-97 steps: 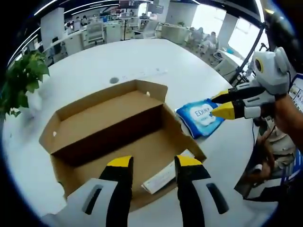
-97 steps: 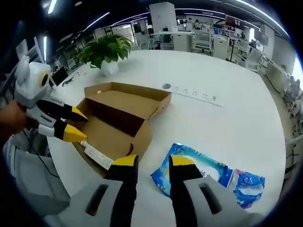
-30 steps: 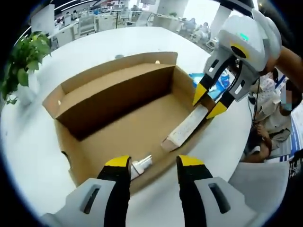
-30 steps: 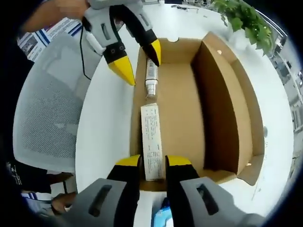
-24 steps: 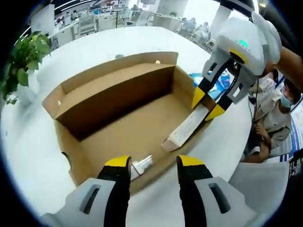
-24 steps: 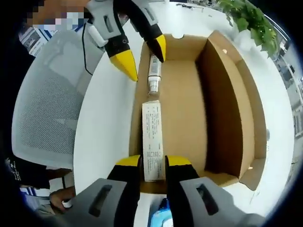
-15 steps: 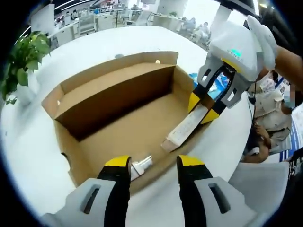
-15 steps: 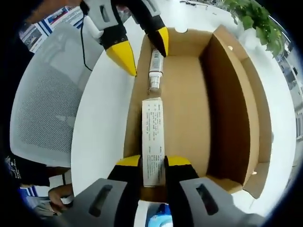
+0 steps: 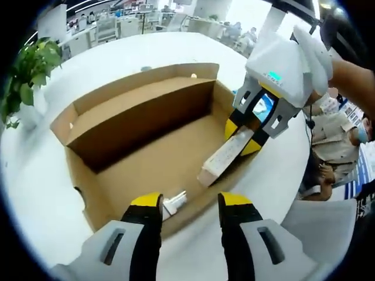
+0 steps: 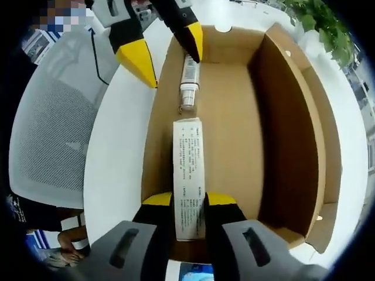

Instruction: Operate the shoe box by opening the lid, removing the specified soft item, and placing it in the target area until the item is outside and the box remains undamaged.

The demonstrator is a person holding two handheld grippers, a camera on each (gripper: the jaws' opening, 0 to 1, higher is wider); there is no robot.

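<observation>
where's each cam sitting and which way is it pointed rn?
Left gripper view: rides the left gripper at the shoe box's near wall, looking across it; the right gripper and a forearm enter from the right.
Right gripper view: rides the right gripper, looking down the box's length at the left gripper.
Shared: box, long carton, tube, both grippers.

Open brown cardboard shoe box [image 9: 140, 126], lid upright; white carton [image 10: 188, 175] and tube [image 10: 188, 82] along its front wall
</observation>
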